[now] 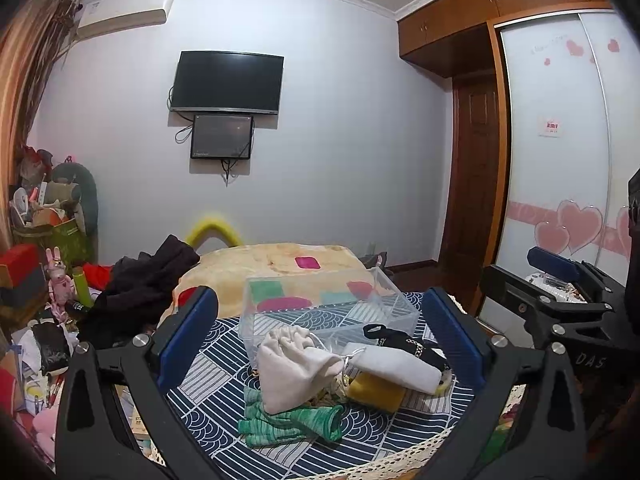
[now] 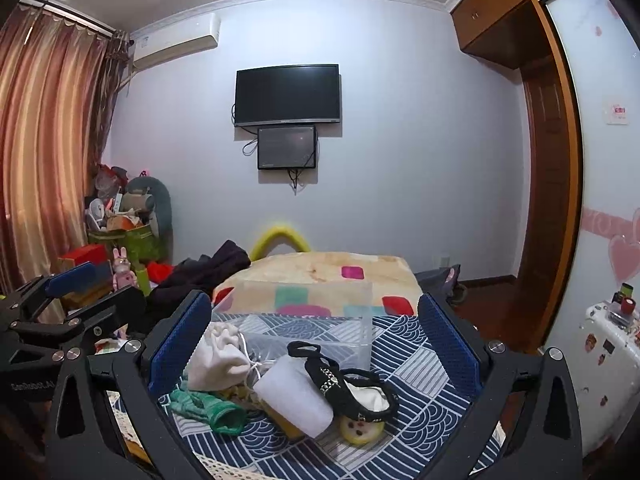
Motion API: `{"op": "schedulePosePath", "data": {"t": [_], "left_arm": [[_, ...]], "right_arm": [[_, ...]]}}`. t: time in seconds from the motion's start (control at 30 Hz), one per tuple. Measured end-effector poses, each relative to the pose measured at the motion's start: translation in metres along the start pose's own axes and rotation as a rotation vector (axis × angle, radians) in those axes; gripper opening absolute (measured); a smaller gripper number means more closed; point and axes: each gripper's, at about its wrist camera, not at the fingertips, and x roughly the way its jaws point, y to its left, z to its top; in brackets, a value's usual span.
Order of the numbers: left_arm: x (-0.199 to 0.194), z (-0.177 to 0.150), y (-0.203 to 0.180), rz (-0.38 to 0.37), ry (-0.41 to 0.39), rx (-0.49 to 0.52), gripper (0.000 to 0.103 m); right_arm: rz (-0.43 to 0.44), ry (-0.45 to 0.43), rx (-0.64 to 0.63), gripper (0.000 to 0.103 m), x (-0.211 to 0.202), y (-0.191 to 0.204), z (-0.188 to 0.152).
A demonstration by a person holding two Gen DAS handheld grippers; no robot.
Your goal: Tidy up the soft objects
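Observation:
A pile of soft things lies on a blue patterned cloth [image 1: 224, 364]: a cream drawstring pouch [image 1: 294, 368] [image 2: 218, 356], a green knitted piece [image 1: 292, 424] [image 2: 208, 404], a white folded cloth [image 1: 394, 366] [image 2: 296, 394], a yellow pad [image 1: 374, 392] and a black patterned strap [image 1: 404, 340] [image 2: 344, 380]. A clear plastic box [image 1: 328, 304] [image 2: 304, 320] stands just behind them. My left gripper [image 1: 320, 344] is open and empty, with the pile between its jaws. My right gripper [image 2: 314, 344] is open and empty above the same pile.
A yellow round item with red dots [image 2: 362, 428] lies under the strap. A bed with a beige blanket [image 1: 280, 264] stands behind the box, dark clothes [image 1: 140, 280] on its left. Clutter and toys [image 1: 44, 264] fill the left side. A wardrobe [image 1: 560, 140] stands on the right.

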Motion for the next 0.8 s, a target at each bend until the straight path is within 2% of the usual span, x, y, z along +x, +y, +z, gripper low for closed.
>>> {"op": "schedulePosePath", "data": {"t": [0.8], "left_arm": [[-0.0024, 0.0026, 0.0063, -0.009, 0.001, -0.03, 0.103]], "right_arm": [[-0.003, -0.012, 0.003, 0.103, -0.0031, -0.0006, 0.0021]]}}
